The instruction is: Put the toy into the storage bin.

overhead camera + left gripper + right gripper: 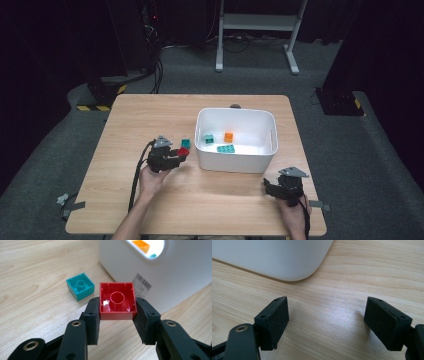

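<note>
Holding red block clamped in left gripper; I'd lift clear over white bin's rim before releasing; right gripper idles wide.

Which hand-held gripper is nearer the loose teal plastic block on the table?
Left. The left hand-held gripper, clamping a red plastic block, is beside the teal plastic block; the right hand-held gripper sits beyond the white plastic bin.

Five toy bricks: one red, three teal, one orange; one white bin.
</note>
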